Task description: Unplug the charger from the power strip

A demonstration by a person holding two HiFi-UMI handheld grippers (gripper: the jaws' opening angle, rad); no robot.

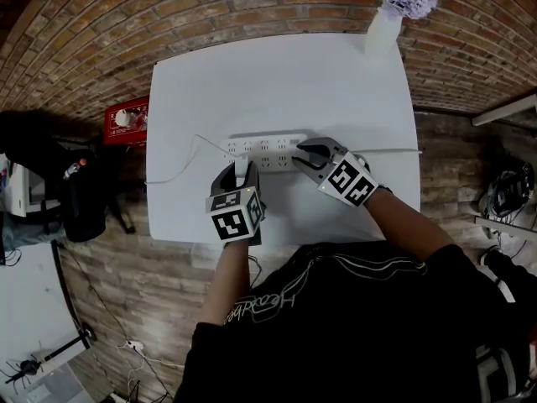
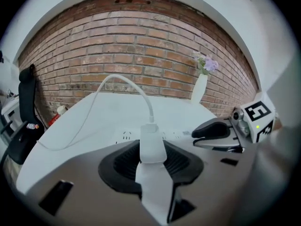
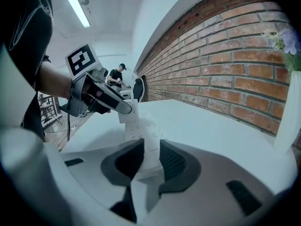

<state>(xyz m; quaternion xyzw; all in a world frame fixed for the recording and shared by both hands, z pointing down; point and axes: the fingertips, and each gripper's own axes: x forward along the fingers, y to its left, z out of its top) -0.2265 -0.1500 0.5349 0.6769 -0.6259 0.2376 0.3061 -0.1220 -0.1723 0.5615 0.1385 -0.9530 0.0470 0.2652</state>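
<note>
The step in hand is the grip before the pull: both grippers are set and the charger (image 2: pixel 151 144) looks still seated in the power strip (image 1: pixel 267 151), though no view shows whether its prongs have begun to leave the socket. The left gripper (image 1: pixel 240 178) has its jaws clamped on the charger's two flat sides, the block standing upright between the ribbed pads. The right gripper (image 3: pixel 150 150) has its jaws closed across the strip's 3 o'clock end, pinning it to the white table (image 1: pixel 277 82). Seen from the head view, the strip lies across the middle of the table, and the charger sits in a socket near the strip's 9 o'clock end. The next move probably calls for a straight lift of the left gripper along the line of the prongs while the right one holds the strip down; a tilted pull could bind the prongs or drag the strip along. The charger is a small white block with rounded edges and some grey print on one face. A thin white cable (image 2: pixel 122 79) leaves its top, arches up, and trails off over the table toward 9 o'clock. A white vase (image 1: pixel 383 28) of lilac flowers stands well apart at the table's 1 o'clock corner.
</note>
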